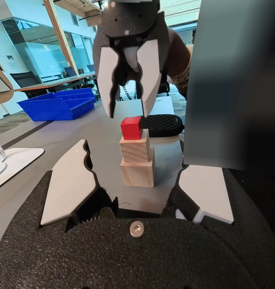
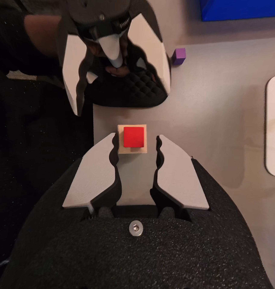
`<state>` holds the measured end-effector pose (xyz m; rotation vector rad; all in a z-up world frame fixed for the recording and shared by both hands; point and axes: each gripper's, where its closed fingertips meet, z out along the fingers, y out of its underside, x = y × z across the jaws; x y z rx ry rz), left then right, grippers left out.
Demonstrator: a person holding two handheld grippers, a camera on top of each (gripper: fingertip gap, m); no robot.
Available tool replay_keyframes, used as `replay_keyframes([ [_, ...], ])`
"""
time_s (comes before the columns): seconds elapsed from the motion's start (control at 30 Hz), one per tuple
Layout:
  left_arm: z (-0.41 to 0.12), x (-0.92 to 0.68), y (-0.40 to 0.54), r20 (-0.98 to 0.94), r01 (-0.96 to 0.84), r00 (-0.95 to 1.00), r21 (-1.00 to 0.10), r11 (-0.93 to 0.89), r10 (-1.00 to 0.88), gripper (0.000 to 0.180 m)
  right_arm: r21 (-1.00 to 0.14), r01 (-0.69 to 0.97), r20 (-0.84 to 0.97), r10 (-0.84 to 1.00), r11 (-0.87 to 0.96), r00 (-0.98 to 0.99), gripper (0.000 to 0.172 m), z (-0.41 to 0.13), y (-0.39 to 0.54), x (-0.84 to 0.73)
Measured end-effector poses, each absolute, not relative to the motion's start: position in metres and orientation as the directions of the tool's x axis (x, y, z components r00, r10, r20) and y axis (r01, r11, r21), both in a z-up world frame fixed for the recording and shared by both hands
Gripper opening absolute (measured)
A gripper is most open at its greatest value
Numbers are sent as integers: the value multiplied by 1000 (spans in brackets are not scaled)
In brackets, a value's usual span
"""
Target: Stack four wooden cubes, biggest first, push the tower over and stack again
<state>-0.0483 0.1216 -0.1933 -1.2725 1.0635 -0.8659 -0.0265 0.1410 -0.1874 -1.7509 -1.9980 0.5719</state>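
Observation:
A red cube [image 1: 131,128] sits on top of two stacked plain wooden cubes [image 1: 136,150] on the grey table [image 1: 68,134]. My right gripper [image 1: 128,116] hangs just above the red cube, open, and its pads do not touch it. In the right wrist view, looking straight down, the red cube [image 2: 133,136] lies between the open fingertips of my right gripper [image 2: 136,135], with gaps on both sides. My left gripper [image 1: 135,154] is wide open and empty, low on the table, with the stack just ahead of it. It also shows in the right wrist view [image 2: 121,102], apart from the stack.
A blue plastic bin [image 1: 58,106] stands at the back left. A black quilted pad [image 1: 161,125] lies behind the stack. A purple cube [image 2: 179,56] sits farther off on the table. A white base plate [image 1: 16,161] lies at the left. The tips of one gripper are about 5 cm away from the tips of the other.

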Motion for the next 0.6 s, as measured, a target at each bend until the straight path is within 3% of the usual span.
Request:
replay_keyframes([
  [0.23, -193, -48, 121, -142, -58, 300, -990, 130, -943, 114, -709, 668, 123, 972, 228, -201, 52, -151, 184, -50],
  [0.6, -191, -49, 118, -141, -42, 280, -990, 135, -950, 114, -665, 595, 118, 850, 452, -514, 55, -235, 229, -122],
])
